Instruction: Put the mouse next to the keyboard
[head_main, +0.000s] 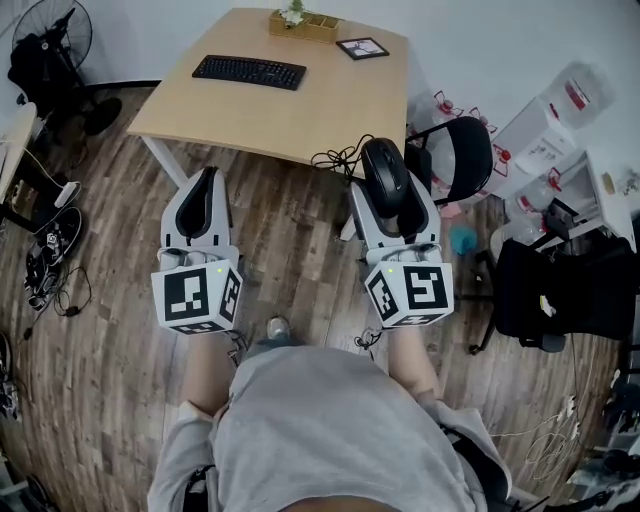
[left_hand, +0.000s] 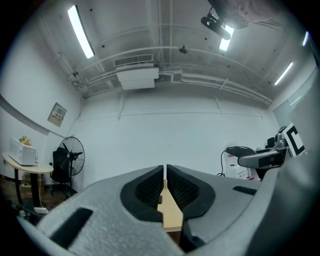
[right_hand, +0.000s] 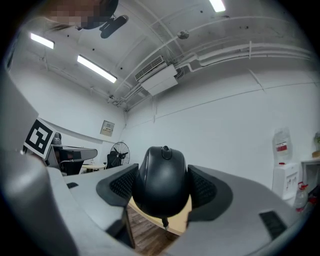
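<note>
A black wired mouse (head_main: 385, 176) sits between the jaws of my right gripper (head_main: 388, 185), which is shut on it; its cable (head_main: 340, 158) loops down near the table's front edge. In the right gripper view the mouse (right_hand: 162, 180) fills the gap between the pads. A black keyboard (head_main: 249, 71) lies on the wooden table (head_main: 300, 110), toward its far left. My left gripper (head_main: 205, 195) hangs over the floor in front of the table, shut with nothing in it; its pads (left_hand: 150, 189) nearly touch.
A wooden organiser (head_main: 303, 24) and a framed picture (head_main: 362, 47) stand at the table's far edge. A black chair (head_main: 460, 155) is right of the table, water jugs (head_main: 560, 105) beyond it. A fan (head_main: 50, 40) stands far left. Shoes and cables (head_main: 50, 255) lie on the floor.
</note>
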